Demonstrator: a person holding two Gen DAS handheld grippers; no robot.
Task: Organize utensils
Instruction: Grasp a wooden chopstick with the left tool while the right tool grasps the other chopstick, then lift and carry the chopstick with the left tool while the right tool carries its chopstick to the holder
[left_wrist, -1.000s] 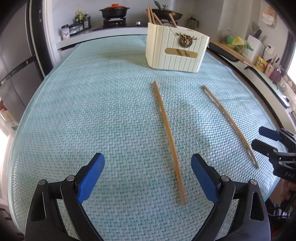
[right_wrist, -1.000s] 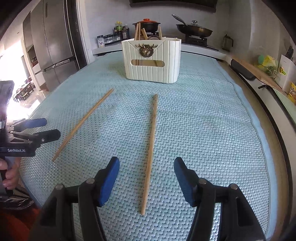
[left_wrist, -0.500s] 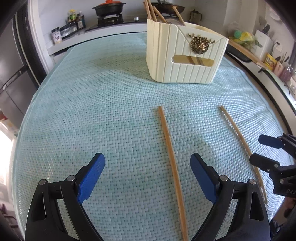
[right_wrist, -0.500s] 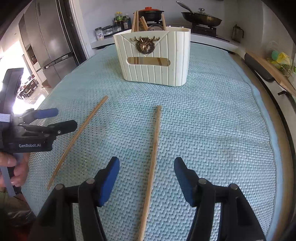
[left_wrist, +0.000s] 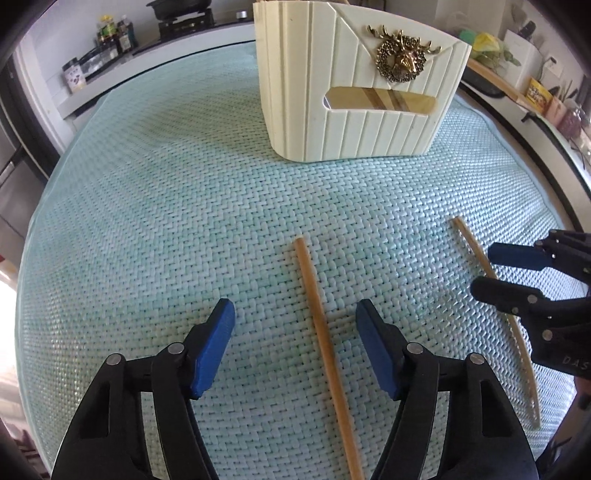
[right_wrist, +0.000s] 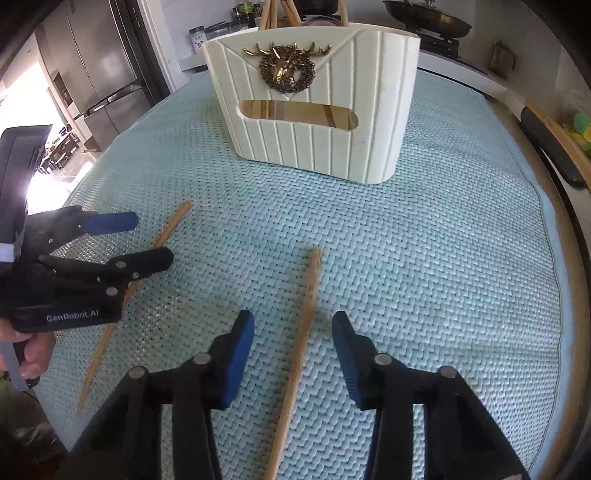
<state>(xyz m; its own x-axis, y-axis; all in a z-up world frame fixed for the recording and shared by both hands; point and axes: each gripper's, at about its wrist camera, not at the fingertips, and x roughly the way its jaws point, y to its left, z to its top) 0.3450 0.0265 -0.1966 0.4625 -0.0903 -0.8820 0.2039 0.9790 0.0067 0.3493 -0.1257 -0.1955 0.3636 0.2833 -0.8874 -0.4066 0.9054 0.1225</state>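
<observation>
Woven pale-green matting (left_wrist: 147, 229) covers the table, with a ribbed cream holder (left_wrist: 354, 92) at the far side already keeping several sticks. Nearer lie two slim wooden chopsticks: the left chopstick (left_wrist: 325, 339) between the wide-open, empty left gripper (left_wrist: 295, 354), the right chopstick (right_wrist: 301, 339) between the equally open, empty right gripper (right_wrist: 293, 362). Each should drop squarely and pinch mid-shaft, I'd say, or the stick may roll.

Fridge (right_wrist: 107, 85), wok (right_wrist: 428, 18), spice jars (left_wrist: 107, 33)

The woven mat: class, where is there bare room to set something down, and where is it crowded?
Free: the mat left of the left chopstick, and the stretch right of the right chopstick, below the holder. Crowded: near the edge, where the left gripper and right gripper each straddle a chopstick.
</observation>
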